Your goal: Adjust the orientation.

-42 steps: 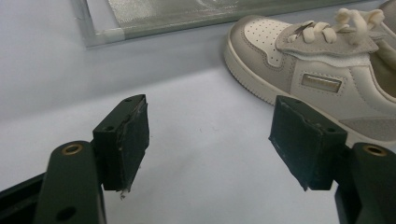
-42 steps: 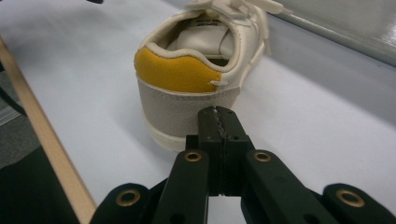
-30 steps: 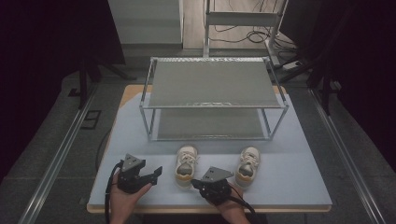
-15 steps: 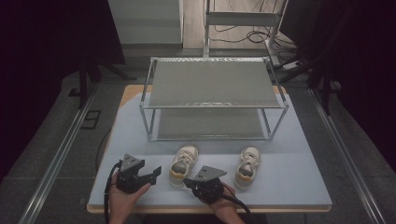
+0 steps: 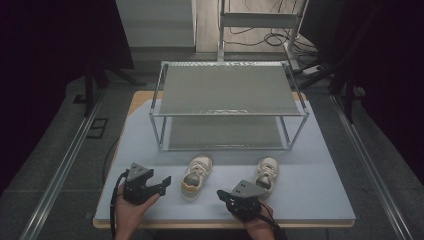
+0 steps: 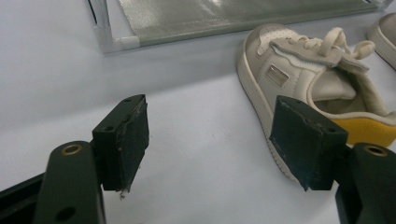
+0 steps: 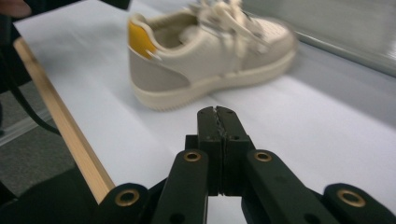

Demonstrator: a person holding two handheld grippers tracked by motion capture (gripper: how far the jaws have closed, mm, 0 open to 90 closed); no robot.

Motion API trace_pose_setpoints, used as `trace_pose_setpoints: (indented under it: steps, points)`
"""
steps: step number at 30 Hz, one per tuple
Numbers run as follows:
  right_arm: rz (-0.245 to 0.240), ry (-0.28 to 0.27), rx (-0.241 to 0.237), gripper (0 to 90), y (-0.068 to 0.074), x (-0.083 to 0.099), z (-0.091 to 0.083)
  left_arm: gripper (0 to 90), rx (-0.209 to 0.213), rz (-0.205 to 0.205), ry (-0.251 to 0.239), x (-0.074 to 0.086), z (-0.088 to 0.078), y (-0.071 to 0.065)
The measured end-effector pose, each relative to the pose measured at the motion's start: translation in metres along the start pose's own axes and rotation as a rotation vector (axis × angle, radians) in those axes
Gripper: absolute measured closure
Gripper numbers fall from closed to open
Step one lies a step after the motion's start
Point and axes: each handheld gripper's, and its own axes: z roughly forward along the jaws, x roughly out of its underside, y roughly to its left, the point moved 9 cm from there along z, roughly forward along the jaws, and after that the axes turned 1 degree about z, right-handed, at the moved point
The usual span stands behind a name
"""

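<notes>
Two cream sneakers lie on the white table in front of a metal rack [image 5: 227, 90]. The left shoe [image 5: 196, 172] has a yellow heel and lies slightly askew; the right shoe [image 5: 266, 171] lies just behind my right hand. My left gripper [image 5: 164, 182] rests left of the left shoe, open and empty. In the left gripper view its gripper [image 6: 215, 140] has jaws spread wide, with the shoe [image 6: 299, 70] just past the right jaw. My right gripper [image 5: 221, 194] points left, its jaws shut together. The right gripper view shows this gripper [image 7: 217, 114] empty, a short way from the shoe's [image 7: 210, 51] heel side.
The rack's lower shelf [image 6: 210, 18] sits close behind the shoes. The table's wooden front edge [image 7: 60, 126] runs beside my right gripper, with floor beyond it. Metal rails [image 5: 60, 170] flank the table on both sides.
The right gripper swung left toward the left shoe, then drew back right. That shoe has turned slightly, heel toward the left. The left gripper has stayed put.
</notes>
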Motion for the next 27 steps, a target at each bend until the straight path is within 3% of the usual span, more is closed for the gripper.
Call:
trace_pose_setpoints:
  steps: [1, 10, 17, 20, 27]
  points:
    - [0.002, 0.006, 0.027, 89.3, -0.005, 0.004, -0.004, 28.2, 0.0, -0.001, -0.001, 0.0, 0.0, 0.0]
    - [0.058, 0.039, 0.125, 89.3, -0.039, 0.03, -0.024, 28.2, 0.01, 0.006, 0.008, -0.002, 0.003, 0.0]
    - [0.086, 0.038, 0.168, 89.3, -0.054, 0.036, -0.036, 28.0, 0.017, 0.014, 0.017, -0.001, 0.004, -0.002]
    - [0.121, 0.027, 0.138, 89.6, -0.059, 0.039, -0.041, 27.9, 0.015, 0.011, 0.013, -0.001, 0.002, -0.002]
    - [0.132, 0.029, 0.139, 89.7, -0.065, 0.047, -0.052, 28.0, 0.014, -0.004, 0.001, -0.002, -0.002, 0.001]
